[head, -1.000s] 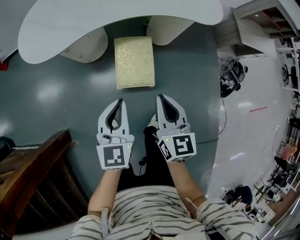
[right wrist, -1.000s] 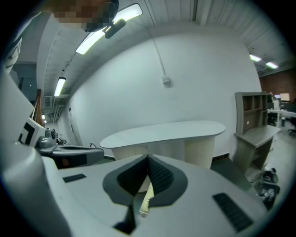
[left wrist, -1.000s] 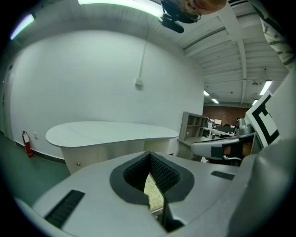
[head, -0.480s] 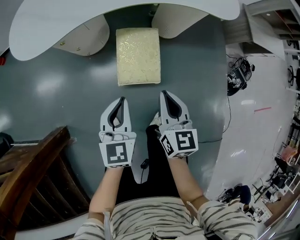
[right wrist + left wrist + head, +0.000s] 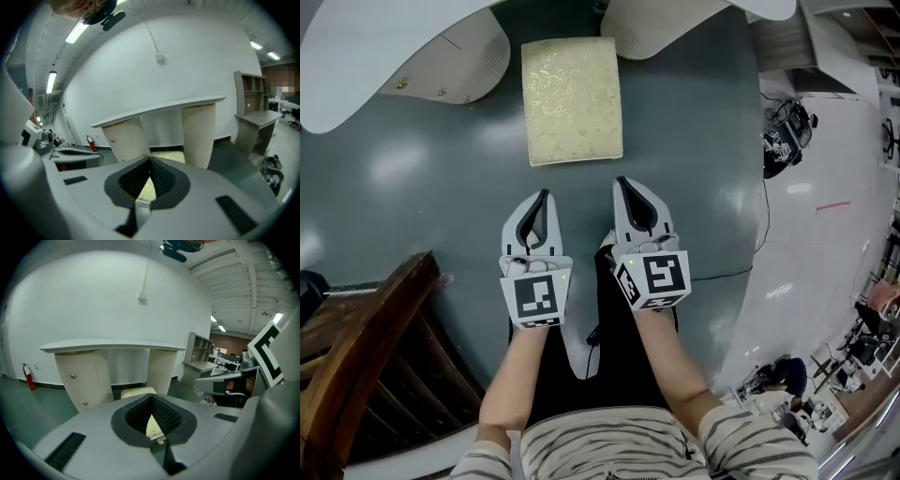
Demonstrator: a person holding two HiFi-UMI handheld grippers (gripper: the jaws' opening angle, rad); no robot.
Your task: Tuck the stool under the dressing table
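Stool [image 5: 572,100]: cushioned, on floor before dressing table [image 5: 352,70] | left claw [image 5: 540,199], right claw [image 5: 624,186]: both pressed together, empty | near edge to be pushed evenly, straight between pedestals [image 5: 661,23].

Glossy grey-green floor [image 5: 422,178] meets a plain white wall [image 5: 93,301]; dark wooden furniture [image 5: 356,347] stands left, grey shelving unit [image 5: 251,108] right.

The left gripper [image 5: 151,399] has its jaws pressed together, with nothing between them. Just past the tips, the stool [image 5: 138,392] stands on the green floor [image 5: 28,404], facing the gap between the dressing table [image 5: 112,346]'s cabinet [image 5: 82,378] and fluted leg [image 5: 161,371].
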